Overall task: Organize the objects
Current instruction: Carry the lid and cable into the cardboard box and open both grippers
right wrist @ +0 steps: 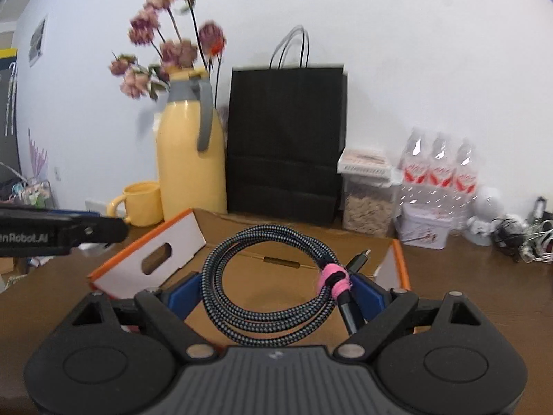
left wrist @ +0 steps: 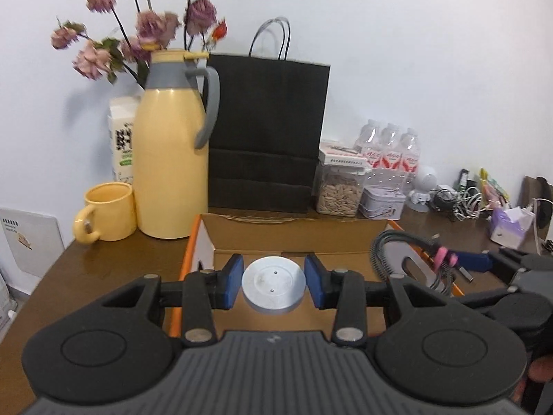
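Blue pads of the left gripper are set on either side of a round grey metal disc over the open orange-edged cardboard box; contact cannot be told. A coiled braided cable with pink tie is clamped in the right gripper above the box's near part.

Brown table — box, mug

Both wrist cameras look forward and slightly down along their fingers, close over the open cardboard box. Both share the yellow flask at 11 o'clock and the black bag at 12.
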`<action>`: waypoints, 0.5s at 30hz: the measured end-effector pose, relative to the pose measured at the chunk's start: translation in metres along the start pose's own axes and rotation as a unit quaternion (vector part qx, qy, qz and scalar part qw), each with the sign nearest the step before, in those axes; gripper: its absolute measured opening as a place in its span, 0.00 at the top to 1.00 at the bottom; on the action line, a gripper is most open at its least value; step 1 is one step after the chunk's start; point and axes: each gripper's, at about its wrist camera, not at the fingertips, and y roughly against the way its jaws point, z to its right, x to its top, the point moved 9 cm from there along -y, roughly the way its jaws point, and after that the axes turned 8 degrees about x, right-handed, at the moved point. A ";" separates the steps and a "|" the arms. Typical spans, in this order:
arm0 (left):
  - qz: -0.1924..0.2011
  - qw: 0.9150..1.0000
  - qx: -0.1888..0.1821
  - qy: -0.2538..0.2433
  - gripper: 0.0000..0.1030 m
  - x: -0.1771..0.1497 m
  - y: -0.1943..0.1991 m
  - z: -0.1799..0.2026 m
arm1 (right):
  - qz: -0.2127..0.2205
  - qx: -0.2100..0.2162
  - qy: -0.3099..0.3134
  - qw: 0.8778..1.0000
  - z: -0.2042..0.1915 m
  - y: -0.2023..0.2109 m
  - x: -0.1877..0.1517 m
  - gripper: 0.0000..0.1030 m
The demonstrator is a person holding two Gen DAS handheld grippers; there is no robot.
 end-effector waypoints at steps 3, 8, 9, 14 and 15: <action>-0.019 1.000 0.007 -0.005 0.61 0.000 -0.037 0.008 | -0.032 -0.006 -0.006 0.999 0.010 -0.034 -0.005 0.12; -0.061 0.998 0.021 -0.011 0.61 -0.014 -0.083 0.013 | -0.066 -0.025 -0.026 0.997 0.031 -0.061 -0.016 0.12; -0.068 0.997 0.021 -0.011 0.61 -0.016 -0.089 0.013 | -0.068 -0.025 -0.027 0.997 0.033 -0.061 -0.018 0.12; -0.087 0.996 0.022 -0.018 0.55 -0.028 -0.101 0.014 | -0.076 -0.015 -0.034 0.996 0.036 -0.063 -0.022 0.11; -0.084 0.996 0.025 -0.017 0.37 -0.028 -0.099 0.013 | -0.076 -0.015 -0.033 0.996 0.036 -0.063 -0.022 0.10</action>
